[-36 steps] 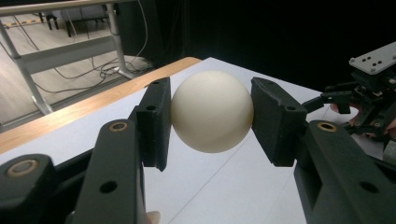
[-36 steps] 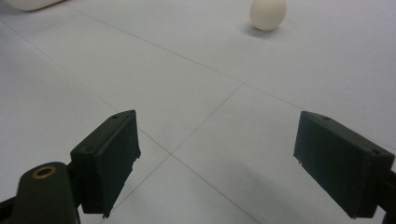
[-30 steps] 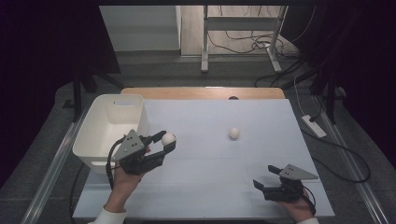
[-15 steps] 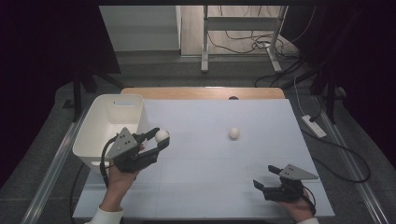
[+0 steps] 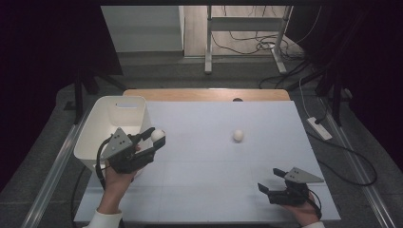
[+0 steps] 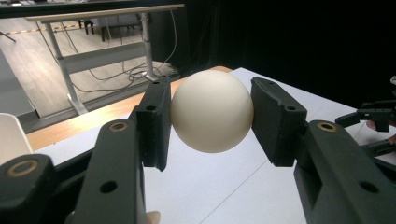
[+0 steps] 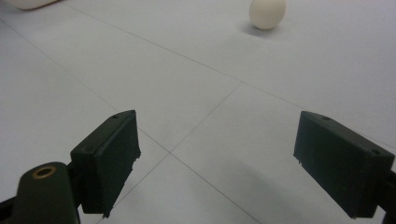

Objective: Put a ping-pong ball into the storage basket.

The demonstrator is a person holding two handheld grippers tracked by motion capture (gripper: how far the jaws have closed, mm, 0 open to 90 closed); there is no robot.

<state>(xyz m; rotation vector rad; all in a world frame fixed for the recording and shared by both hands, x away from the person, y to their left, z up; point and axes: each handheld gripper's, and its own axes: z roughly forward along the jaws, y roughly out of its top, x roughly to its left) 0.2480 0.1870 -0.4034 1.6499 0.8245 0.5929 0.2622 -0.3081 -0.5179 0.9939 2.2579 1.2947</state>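
The ball (image 6: 212, 111) looks smooth, matt cream plastic; the left tool (image 6: 212, 116) has matt black plastic pads; the worktop (image 5: 228, 156) is matt white with a wooden far edge.

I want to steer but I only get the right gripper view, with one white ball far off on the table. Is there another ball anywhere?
Observer: Yes, the left gripper is shut on a second white ball, pads pressing both its sides.
Operator: Where is it holding it?
Observer: In the high view, right beside the white bin at the table's left edge, near the bin's rim.
Operator: And my gripper?
Observer: The right gripper sits open near the table's front right corner, with the loose ball farther up the white table.
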